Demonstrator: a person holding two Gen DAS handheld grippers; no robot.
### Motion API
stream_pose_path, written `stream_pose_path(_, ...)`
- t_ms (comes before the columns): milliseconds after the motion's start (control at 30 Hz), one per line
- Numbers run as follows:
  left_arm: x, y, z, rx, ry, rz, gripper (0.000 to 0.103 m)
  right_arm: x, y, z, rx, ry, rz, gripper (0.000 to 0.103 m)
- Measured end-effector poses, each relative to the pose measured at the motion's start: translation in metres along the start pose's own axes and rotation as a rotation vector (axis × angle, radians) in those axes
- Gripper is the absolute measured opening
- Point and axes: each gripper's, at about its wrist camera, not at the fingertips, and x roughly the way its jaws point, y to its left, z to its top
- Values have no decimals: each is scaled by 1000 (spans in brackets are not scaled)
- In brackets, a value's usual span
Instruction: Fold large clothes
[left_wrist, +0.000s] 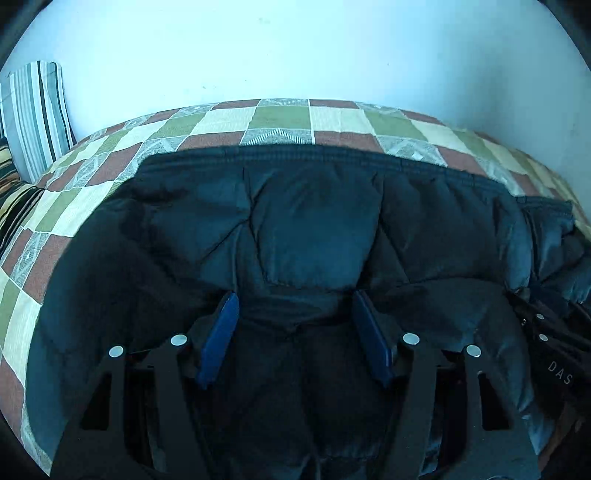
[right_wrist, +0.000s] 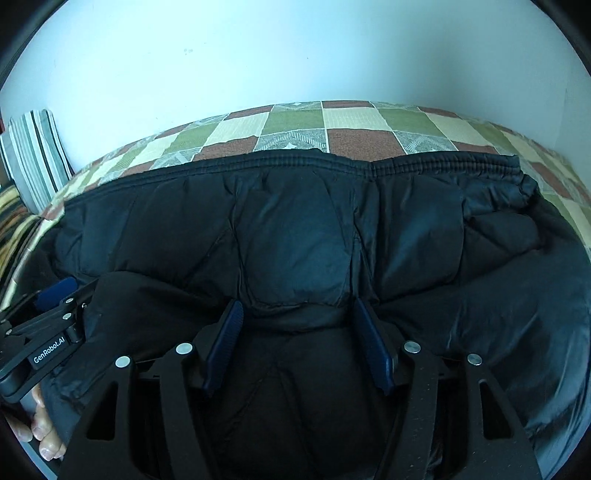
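Observation:
A large black quilted puffer jacket (left_wrist: 314, 221) lies spread on the bed, its ribbed hem along the far edge; it also fills the right wrist view (right_wrist: 295, 240). My left gripper (left_wrist: 295, 299) is open, its blue pads (left_wrist: 221, 336) resting on the near part of the jacket with a fabric ridge between them. My right gripper (right_wrist: 297, 306) is open too, its blue pads (right_wrist: 371, 343) pressed onto the jacket around a fold. The left gripper shows at the left edge of the right wrist view (right_wrist: 51, 328), and the right gripper at the right edge of the left wrist view (left_wrist: 546, 332).
The bed has a checked green, brown and cream cover (left_wrist: 280, 118), also seen in the right wrist view (right_wrist: 332, 122). A striped cushion (left_wrist: 37, 114) stands against the pale wall (left_wrist: 295, 48) at the far left. A hand (right_wrist: 44, 428) holds the left gripper.

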Motion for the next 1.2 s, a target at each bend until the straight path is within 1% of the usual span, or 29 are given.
stream_pose_path(200,13,-1,-6,-4,-13,6,65,8,-1,-7,-3,-44,-7,63)
stream_pose_path(467,20,0,-11,-17,-33,-8,66,10,0,-8,-2,-60,-5,63)
stream_pose_path(567,17,-1,-9,-16,-31,-5,66,8,1,-6,-4,-63,-7,63)
stream_pose_path(667,7,2,-2,-19,-24,-11,65,-4,1,0,-2,-74,1,62)
stream_pose_path(767,-10,11,4,-36,-14,-23,65,-30,-2,4,2,-103,29,62)
stream_pose_path(800,-15,14,5,-44,-22,-22,65,-37,-4,5,3,-120,32,62)
stream_pose_path(867,-35,26,9,-53,-64,-19,65,-55,-11,8,2,-158,19,62)
stream_pose_path(933,-47,38,11,-52,-91,13,65,-72,-26,11,25,-184,-6,63)
stream_pose_path(1000,-49,51,9,-68,-88,26,65,-76,-42,11,45,-180,-35,63)
stream_pose_path(1067,-40,64,5,-85,-56,50,65,-72,-61,7,68,-159,-68,63)
stream_pose_path(1133,-28,73,-1,-92,-23,66,65,-63,-75,0,92,-125,-87,63)
stream_pose_path(1200,-18,72,-6,-69,-3,81,65,-43,-84,-6,102,-58,-89,63)
